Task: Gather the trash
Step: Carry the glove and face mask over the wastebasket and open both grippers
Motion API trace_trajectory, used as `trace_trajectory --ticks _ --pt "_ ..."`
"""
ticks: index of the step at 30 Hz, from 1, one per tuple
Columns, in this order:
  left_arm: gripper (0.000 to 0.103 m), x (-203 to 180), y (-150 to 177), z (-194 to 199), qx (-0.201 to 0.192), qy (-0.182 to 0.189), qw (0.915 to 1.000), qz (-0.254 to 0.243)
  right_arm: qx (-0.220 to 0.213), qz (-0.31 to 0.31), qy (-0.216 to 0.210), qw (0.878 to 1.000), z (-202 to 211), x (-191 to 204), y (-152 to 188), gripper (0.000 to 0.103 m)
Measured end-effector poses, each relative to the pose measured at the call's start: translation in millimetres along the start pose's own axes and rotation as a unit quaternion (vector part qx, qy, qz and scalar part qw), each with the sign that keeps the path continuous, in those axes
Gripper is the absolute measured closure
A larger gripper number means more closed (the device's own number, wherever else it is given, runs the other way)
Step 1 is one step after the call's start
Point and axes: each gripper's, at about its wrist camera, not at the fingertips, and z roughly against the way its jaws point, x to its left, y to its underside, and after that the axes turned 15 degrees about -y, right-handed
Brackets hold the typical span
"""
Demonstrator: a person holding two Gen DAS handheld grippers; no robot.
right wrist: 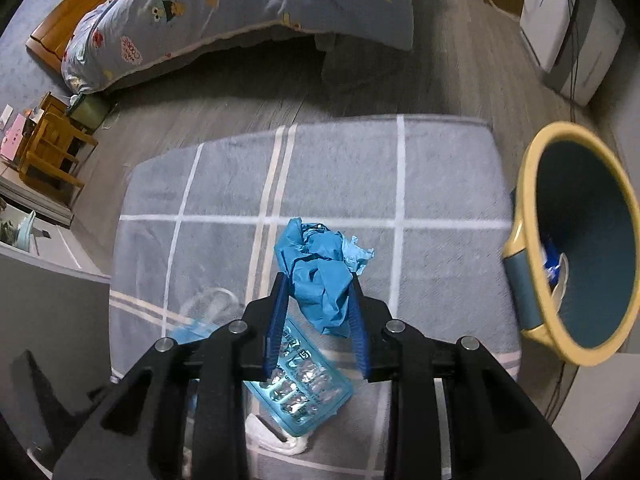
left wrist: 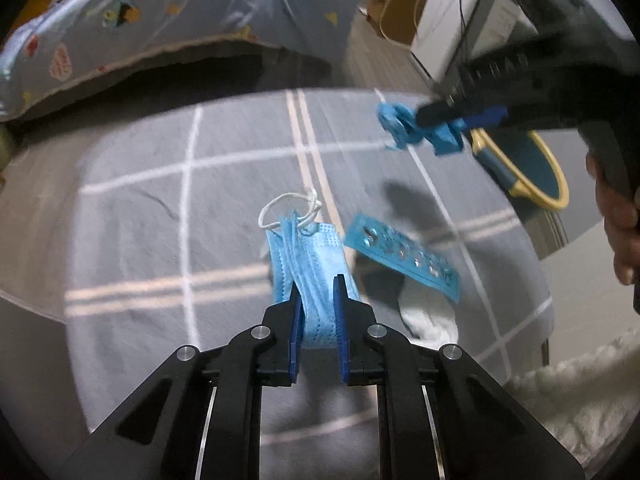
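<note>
A folded blue face mask with white ear loops sits between the blue pads of my left gripper, which is shut on it above the grey checked cloth. My right gripper is shut on a crumpled blue glove; the left wrist view shows it at upper right, lifted off the cloth. A blue pill blister pack lies on the cloth beside a white wad. The bin with a yellow rim stands right of the cloth, some trash inside.
A bed with a patterned blue quilt fills the far side across a strip of wooden floor. A white appliance stands at the far right, wooden furniture at the left. A hand grips the right gripper's handle.
</note>
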Motion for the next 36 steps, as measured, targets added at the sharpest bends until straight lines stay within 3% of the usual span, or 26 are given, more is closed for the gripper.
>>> trace_trajectory --ticks 15,24,36 --pt "0.088 16.7 -42.0 37.8 -0.075 -0.038 0.9963 0.018 -0.074 -0.007 -0.020 0.997 60.8 -13.1 -17.2 0.074" --pt "0.088 -13.1 -56.0 42.9 -0.089 -0.023 0.9957 0.007 -0.112 -0.002 -0.017 0.994 99.6 -30.3 -19.4 0.074" --pt "0.088 -92.1 -64.4 31.2 -0.082 -0.005 0.9948 -0.060 -0.098 -0.003 -0.015 0.995 114.3 -69.7 -7.0 0.074"
